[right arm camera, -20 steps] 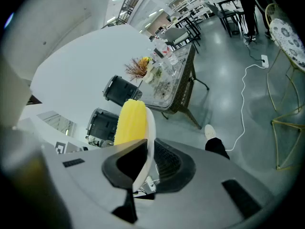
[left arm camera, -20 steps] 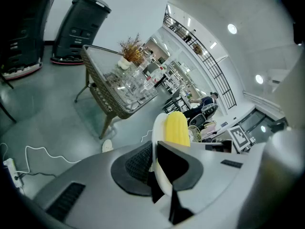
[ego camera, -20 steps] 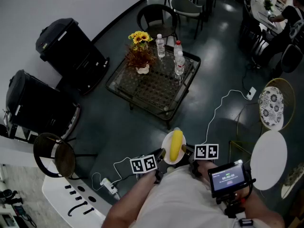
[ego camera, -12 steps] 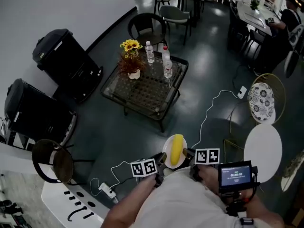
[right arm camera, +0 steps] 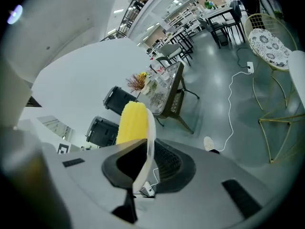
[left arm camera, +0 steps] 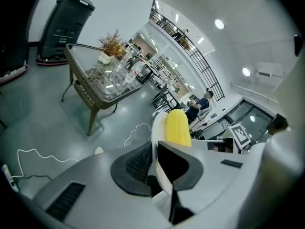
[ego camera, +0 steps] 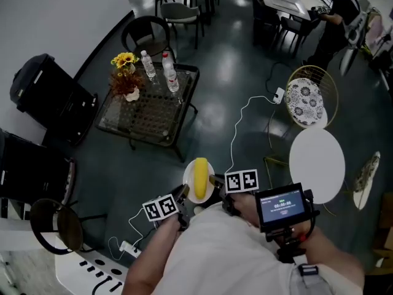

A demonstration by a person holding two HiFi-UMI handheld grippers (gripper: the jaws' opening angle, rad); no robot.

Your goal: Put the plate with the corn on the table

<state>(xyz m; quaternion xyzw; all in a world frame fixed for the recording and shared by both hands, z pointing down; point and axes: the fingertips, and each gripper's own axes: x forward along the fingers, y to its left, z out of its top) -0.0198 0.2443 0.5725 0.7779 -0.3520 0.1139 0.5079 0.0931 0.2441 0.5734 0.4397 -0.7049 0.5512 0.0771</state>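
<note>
Since the earlier frames the glass table [ego camera: 153, 112] has slid toward the upper left of our head view. The plate [ego camera: 188, 188] with the corn [ego camera: 200, 178] has also shifted a little to the left. It is still carried, not set down.

We hold the plate in the air, well apart from the glass table, on its near side and above the dark floor. The left gripper [ego camera: 182, 194] pinches the left rim of the plate, with the thin white edge pressed between its two pads. The right gripper [ego camera: 215, 181] pinches the opposite rim in the same way. The corn lies along the plate, its far end toward the glass table.

On the far part of the glass table stand yellow flowers [ego camera: 124, 60] and some clear bottles [ego camera: 147, 64]. A white cable [ego camera: 236, 134] runs on the floor to the right of the glass table.
</note>
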